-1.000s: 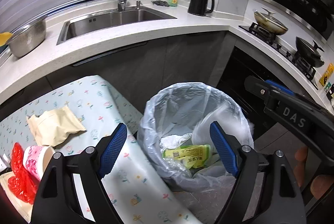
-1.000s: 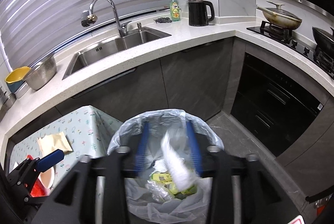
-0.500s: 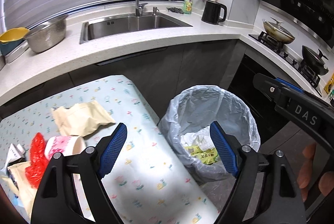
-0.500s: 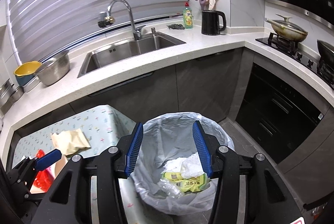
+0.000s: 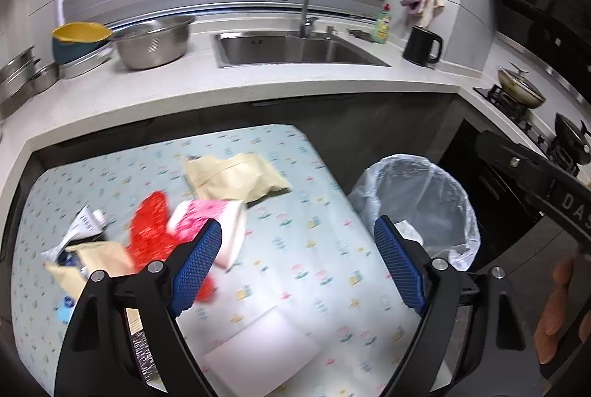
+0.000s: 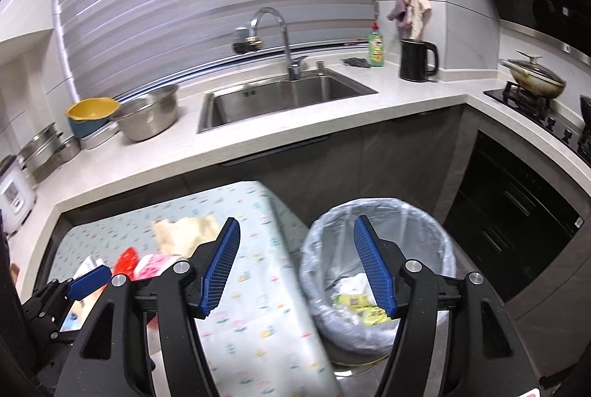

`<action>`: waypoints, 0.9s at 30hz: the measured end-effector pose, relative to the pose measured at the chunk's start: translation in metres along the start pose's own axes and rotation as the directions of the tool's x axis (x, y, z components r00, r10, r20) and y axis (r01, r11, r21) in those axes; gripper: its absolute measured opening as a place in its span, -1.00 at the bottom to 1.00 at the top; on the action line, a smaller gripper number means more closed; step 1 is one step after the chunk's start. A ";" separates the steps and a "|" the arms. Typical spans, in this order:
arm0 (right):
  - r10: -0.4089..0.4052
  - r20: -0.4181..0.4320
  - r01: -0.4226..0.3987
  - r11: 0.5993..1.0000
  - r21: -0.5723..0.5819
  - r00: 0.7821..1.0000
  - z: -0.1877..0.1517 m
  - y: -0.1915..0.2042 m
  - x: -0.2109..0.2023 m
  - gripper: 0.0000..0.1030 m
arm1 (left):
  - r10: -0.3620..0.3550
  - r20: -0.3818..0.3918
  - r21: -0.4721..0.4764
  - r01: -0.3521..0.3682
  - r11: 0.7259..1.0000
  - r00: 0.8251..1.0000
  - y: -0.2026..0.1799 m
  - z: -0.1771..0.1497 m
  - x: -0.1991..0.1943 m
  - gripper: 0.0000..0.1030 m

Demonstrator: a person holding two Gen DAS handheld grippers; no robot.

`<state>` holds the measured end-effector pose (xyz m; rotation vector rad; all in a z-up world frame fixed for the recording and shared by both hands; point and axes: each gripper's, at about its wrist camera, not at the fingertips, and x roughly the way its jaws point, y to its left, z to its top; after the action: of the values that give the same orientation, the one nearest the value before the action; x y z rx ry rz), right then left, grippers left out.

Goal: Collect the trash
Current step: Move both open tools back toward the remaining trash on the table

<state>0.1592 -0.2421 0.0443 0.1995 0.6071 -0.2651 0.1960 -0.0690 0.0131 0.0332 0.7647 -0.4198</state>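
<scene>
So the trash is a little heap on the left part of the bench, the one with the pale flowery cloth. There's a beige pouch lying flat, long side running left to right across the cloth, nearest the cabinet fronts. Just in front of it a pink and white cup lies tipped on its side, with its mouth toward the lower right I think, though it's blurry. A crumpled red wrapper touches the cup on the left, and further left there's a white printed packet and a brown paper piece; can't make out much more there.

The bin with a clear liner stands on the floor just off the right edge of the bench, and there's already white and yellow-green packaging in the bottom.

Left tongs are spread wide with nothing between them, above the cloth, their left finger overlapping the cup and red wrapper in view. Right tongs have just been opening, nothing between them either, straddling the bench edge and the bin.

Behind it all: the sink, a steel colander, a black kettle.
</scene>
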 end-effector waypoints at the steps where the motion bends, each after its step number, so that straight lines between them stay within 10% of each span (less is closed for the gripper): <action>1: 0.010 -0.002 -0.010 1.000 -0.005 1.000 -0.002 0.006 -0.002 0.20 | 0.009 -0.003 -0.009 -0.009 1.000 1.000 0.008 -0.003 -0.003 0.56; 27: 0.129 -0.176 -0.143 0.987 -0.068 0.976 -0.091 0.120 -0.001 0.20 | 0.179 -0.110 -0.268 -0.203 0.942 0.978 0.170 -0.095 -0.058 0.56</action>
<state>0.1459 -0.1045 -0.0153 0.1865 0.7702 -0.0908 0.1601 0.1250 -0.0372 -0.1382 0.8899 -0.1235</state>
